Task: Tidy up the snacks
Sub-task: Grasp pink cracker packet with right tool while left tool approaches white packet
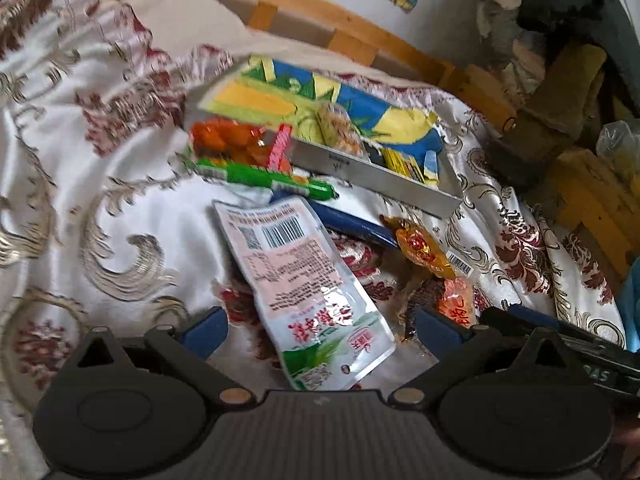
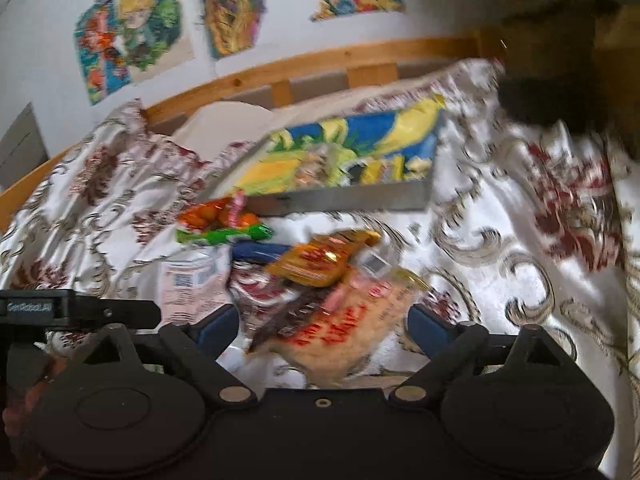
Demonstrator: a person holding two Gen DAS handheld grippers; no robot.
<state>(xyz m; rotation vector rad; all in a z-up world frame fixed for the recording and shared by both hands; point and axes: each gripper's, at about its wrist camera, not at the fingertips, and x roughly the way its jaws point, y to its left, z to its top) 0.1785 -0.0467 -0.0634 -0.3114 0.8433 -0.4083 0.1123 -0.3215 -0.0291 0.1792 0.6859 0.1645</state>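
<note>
Hovering wide open and empty, the left gripper (image 1: 316,330) straddled the near end of the pouch (image 1: 308,288). The right gripper (image 2: 324,326), also agape and empty, flanked the packet (image 2: 340,320). Both should close squarely, then lift towards the far tray (image 1: 372,172).

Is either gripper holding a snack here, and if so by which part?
Nothing is held. The left gripper and right gripper are both open above loose packets.
</note>
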